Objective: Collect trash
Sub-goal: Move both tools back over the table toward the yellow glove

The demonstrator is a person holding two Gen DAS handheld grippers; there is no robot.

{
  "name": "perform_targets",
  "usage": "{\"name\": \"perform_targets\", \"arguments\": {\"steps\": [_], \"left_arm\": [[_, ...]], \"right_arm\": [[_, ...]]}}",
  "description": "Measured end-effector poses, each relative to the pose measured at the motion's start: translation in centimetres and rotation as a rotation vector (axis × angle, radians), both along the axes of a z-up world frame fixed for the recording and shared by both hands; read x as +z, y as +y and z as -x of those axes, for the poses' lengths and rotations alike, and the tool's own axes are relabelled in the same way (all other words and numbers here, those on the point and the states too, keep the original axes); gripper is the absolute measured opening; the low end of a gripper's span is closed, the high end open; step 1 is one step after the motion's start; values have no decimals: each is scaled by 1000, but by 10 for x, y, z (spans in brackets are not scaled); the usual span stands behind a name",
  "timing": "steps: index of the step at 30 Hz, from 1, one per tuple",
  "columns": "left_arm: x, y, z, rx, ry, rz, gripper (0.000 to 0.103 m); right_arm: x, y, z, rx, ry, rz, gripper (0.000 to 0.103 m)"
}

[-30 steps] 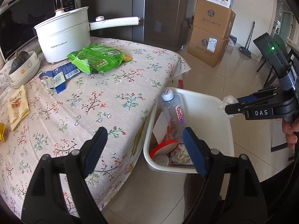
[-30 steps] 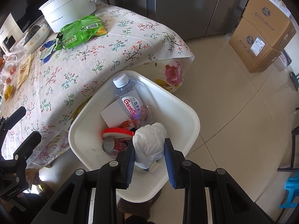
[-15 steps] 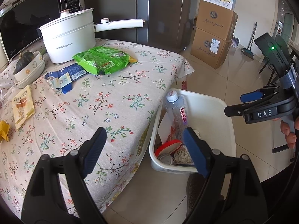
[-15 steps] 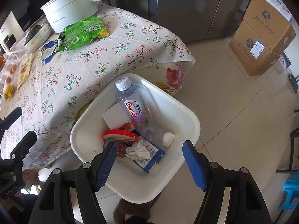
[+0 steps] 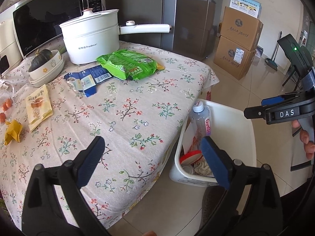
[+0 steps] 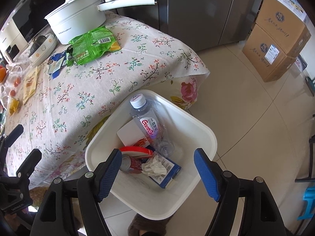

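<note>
A white bin [image 6: 204,131] stands on the floor against the table's corner. It holds a clear bottle [image 6: 149,125], a red can [image 6: 132,161], a blue carton [image 6: 169,171] and a crumpled tissue [image 6: 153,166]. My right gripper [image 6: 157,157] hangs over the bin, jaws opening, nothing between them. My left gripper [image 5: 151,149] hovers above the table's near corner, jaws opening and empty. On the floral cloth lie a green bag [image 5: 128,64], a flattened blue carton [image 5: 88,78], a yellow sachet [image 5: 38,106] and a crumpled yellow wrapper [image 5: 12,131].
A white pot [image 5: 92,37] with a long handle, a microwave [image 5: 49,17] and a bowl with a squash [image 5: 45,63] stand at the table's back. Small tomatoes [image 5: 7,104] lie at its left edge. A fridge [image 5: 187,9] and stacked cardboard boxes [image 5: 236,45] stand beyond on the tiled floor.
My right gripper let go of a white wad, which fell into the bin, and its jaws spread wide. My left gripper drew back and up, and its jaws widened.
</note>
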State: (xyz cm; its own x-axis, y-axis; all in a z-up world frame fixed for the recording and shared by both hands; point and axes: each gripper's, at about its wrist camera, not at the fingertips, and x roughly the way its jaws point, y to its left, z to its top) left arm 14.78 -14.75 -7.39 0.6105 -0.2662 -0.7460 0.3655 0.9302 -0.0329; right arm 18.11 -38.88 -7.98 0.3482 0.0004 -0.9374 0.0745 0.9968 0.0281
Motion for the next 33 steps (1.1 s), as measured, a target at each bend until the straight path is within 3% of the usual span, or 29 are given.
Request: {"name": "perform_targets", "arguments": {"steps": [21, 33], "left_arm": [[6, 155, -19, 352, 29, -61, 102], [8, 227, -32, 443, 50, -86, 102]], "right_arm": [[16, 118, -50, 136, -63, -37, 84], [12, 165, -76, 163, -80, -39, 84]]}}
